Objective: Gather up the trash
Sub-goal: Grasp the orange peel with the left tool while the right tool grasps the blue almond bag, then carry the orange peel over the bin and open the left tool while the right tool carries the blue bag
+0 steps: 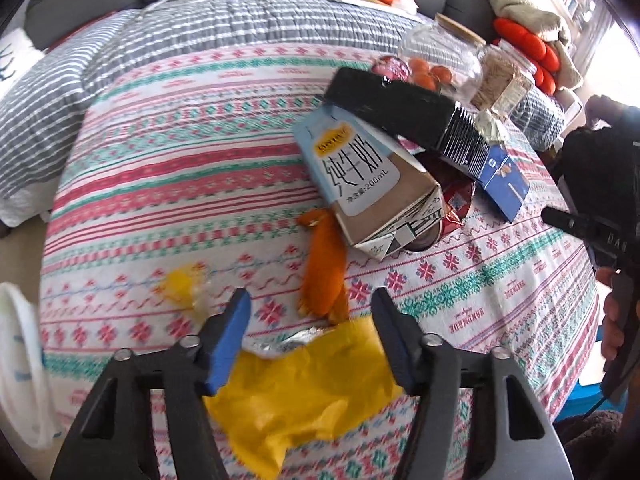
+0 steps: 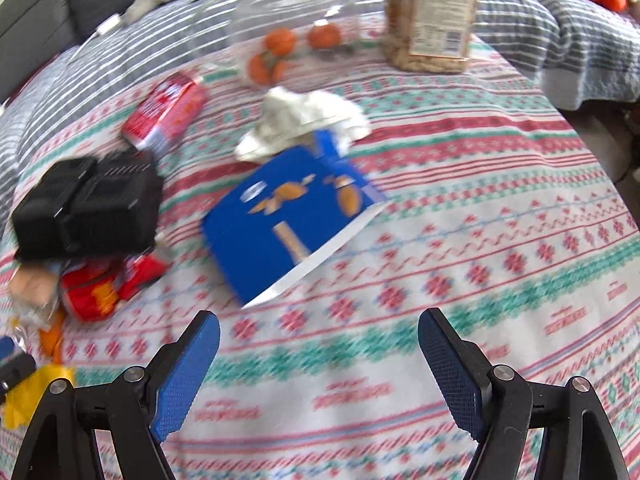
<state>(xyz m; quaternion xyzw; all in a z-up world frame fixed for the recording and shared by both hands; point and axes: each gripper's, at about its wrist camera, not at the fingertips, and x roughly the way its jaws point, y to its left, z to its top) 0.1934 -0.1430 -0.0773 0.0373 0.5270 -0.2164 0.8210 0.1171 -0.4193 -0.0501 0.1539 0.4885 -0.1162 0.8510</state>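
Note:
My left gripper is open, its jaws on either side of a crumpled yellow wrapper with a foil scrap on the patterned tablecloth. Just beyond lie an orange peel, a small yellow scrap and a milk carton under a black box. My right gripper is open and empty above the cloth. Ahead of it lie a blue snack box, a crumpled white tissue, a red carton, red wrappers and the black box.
A clear jar with oranges and a jar of snacks stand at the far side. A white bag hangs at the table's left edge. The other hand-held gripper shows at the right. A striped quilt lies behind.

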